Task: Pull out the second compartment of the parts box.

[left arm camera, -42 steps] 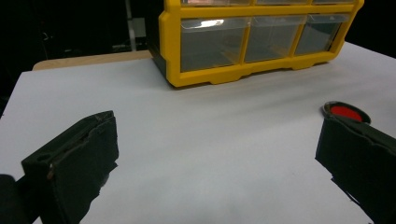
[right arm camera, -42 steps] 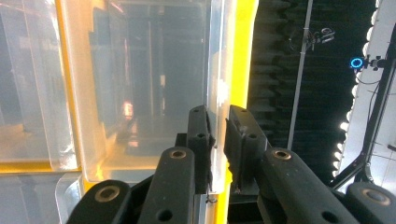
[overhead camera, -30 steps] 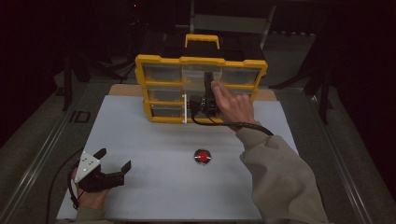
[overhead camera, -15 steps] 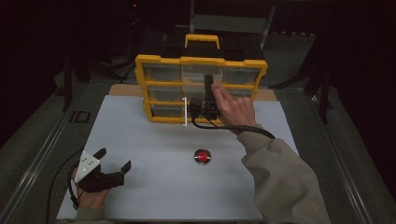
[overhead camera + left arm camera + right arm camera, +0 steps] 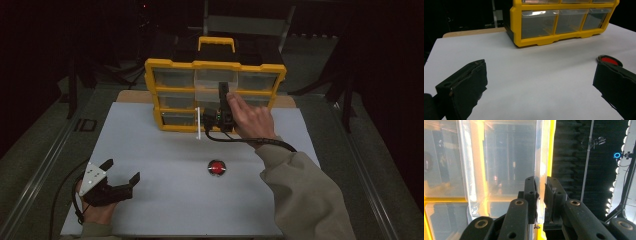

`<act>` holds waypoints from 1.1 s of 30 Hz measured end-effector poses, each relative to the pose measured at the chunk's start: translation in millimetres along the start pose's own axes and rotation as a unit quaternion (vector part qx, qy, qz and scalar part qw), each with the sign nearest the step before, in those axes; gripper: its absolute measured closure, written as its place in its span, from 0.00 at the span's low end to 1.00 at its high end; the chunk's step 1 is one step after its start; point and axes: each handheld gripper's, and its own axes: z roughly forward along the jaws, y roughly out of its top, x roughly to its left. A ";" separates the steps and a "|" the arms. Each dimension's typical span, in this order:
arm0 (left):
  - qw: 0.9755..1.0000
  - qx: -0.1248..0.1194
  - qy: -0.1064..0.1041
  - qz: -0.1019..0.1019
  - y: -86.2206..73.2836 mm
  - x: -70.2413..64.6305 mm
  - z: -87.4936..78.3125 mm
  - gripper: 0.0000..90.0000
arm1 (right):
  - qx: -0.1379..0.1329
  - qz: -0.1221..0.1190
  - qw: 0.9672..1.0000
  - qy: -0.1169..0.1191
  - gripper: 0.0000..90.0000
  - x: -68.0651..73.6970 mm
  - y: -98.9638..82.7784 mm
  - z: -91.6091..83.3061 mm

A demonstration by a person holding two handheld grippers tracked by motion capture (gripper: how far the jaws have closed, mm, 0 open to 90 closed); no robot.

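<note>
The right gripper (image 5: 539,195) pinches what looks like the top middle drawer's (image 5: 212,80) front. The left gripper (image 5: 120,172) rests near-left, jaws wide, empty.

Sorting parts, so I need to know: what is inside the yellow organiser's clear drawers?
The yellow organiser's bottom clear drawers look empty in the left gripper view. The right gripper pinches the top middle drawer's front; glare hides its contents.

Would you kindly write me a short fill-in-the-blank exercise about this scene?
1. The drawer organizer has a frame coloured ____.
2. The right gripper is shut on the front wall of a ____ drawer.
3. The left gripper rests with its fingers ____.
4. The small round object on the white table is ____.

Missing words: yellow; clear; open; red
</note>
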 end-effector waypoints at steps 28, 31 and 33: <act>1.000 0.000 0.002 0.000 -0.1 0.9 -0.3 0.00 | -0.012 -0.001 1.000 0.001 0.89 -1.1 -4.1 -18.9; 1.000 0.000 0.002 0.000 -0.1 0.7 -0.2 0.00 | -0.011 0.000 1.000 0.002 0.89 -1.1 -4.2 -21.4; 1.000 0.000 0.002 0.000 -0.1 0.6 -0.3 0.00 | -0.013 -0.001 1.000 0.002 0.89 -0.4 -4.0 -22.9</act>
